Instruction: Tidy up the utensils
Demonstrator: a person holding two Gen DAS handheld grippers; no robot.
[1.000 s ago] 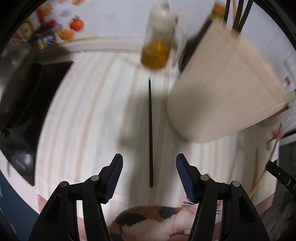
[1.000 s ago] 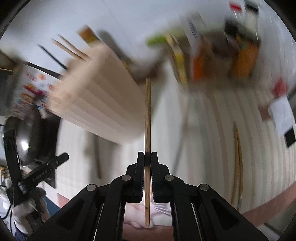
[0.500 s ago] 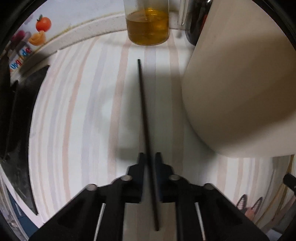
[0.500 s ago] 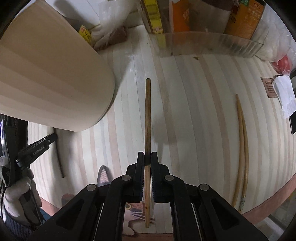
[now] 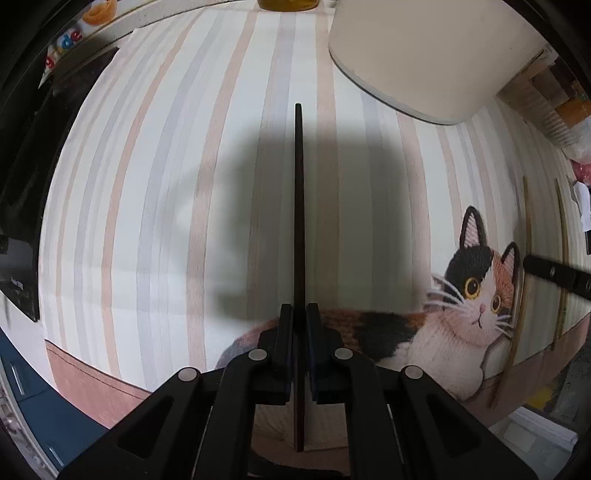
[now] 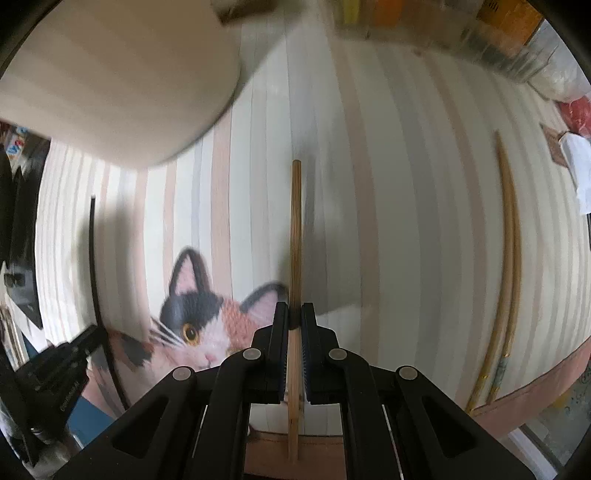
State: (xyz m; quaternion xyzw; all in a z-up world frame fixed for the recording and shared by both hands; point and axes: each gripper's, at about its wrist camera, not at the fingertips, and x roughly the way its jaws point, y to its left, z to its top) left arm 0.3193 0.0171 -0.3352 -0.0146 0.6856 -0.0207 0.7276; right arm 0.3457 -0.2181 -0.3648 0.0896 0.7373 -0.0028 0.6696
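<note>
Left gripper (image 5: 299, 310): a second ago its jaws stood wide over a black chopstick (image 5: 298, 229) lying on the mat; now they are narrowed onto it and pinch it near its lower third. The stick runs from the jaws straight toward 12 o'clock in the left wrist view, and the gripper points down at the mat.

Right gripper (image 6: 294, 314): clamped on a wooden chopstick (image 6: 294, 236), as it was a second ago, with the stick also pointing to 12 o'clock. The mat fills far more of this view than before; I judge the hand has dropped closer to it.

Meaning for the task: both hands now carry one stick each, of unlike colour. Likely next is delivery to the cream holder (image 5: 424, 55), at 1 o'clock in the left view and 10 o'clock in the right; its opening is out of frame now.

Surface: pastel striped mat (image 6: 388, 184) with a calico cat print (image 5: 476, 291) near its pink edge. A pair of bamboo chopsticks (image 6: 508, 240) lies at 3 o'clock in the right view, still to be collected.

Room: a jar of amber liquid (image 5: 286, 4) at 12 o'clock in the left view; packaged goods, blurred, along the far side.
</note>
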